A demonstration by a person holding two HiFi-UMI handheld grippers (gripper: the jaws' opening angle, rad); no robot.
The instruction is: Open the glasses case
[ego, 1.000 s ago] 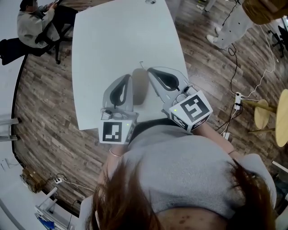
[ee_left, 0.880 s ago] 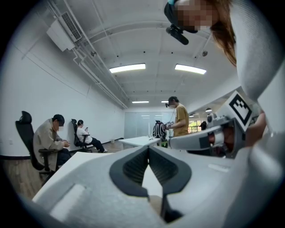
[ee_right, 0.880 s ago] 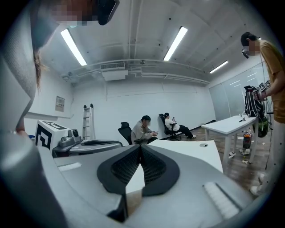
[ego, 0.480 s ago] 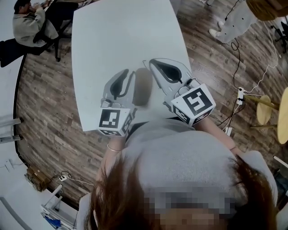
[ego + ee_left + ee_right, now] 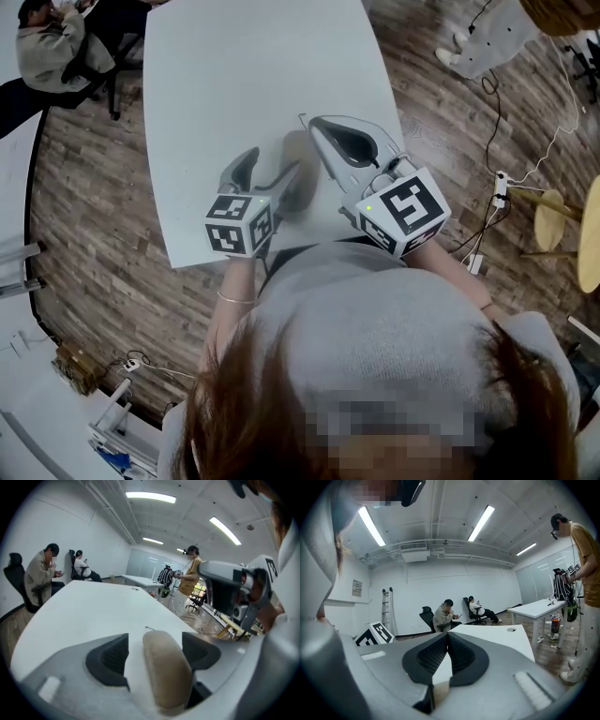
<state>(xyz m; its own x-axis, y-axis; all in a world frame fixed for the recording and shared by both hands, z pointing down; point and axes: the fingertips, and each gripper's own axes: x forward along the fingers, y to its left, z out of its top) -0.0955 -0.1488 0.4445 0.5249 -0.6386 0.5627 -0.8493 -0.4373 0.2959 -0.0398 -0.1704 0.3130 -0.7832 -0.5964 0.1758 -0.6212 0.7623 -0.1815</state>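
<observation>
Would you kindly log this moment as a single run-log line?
left tool: jaws just opened, glasses case between them, ungripped | right tool: shut, nothing held | case: looks closed, on table

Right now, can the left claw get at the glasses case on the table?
Probably yes. The left claw straddles the glasses case on the table. Its jaws have just been opening, and the pads stand on either side without pressing it. Nothing stands in between.
</observation>
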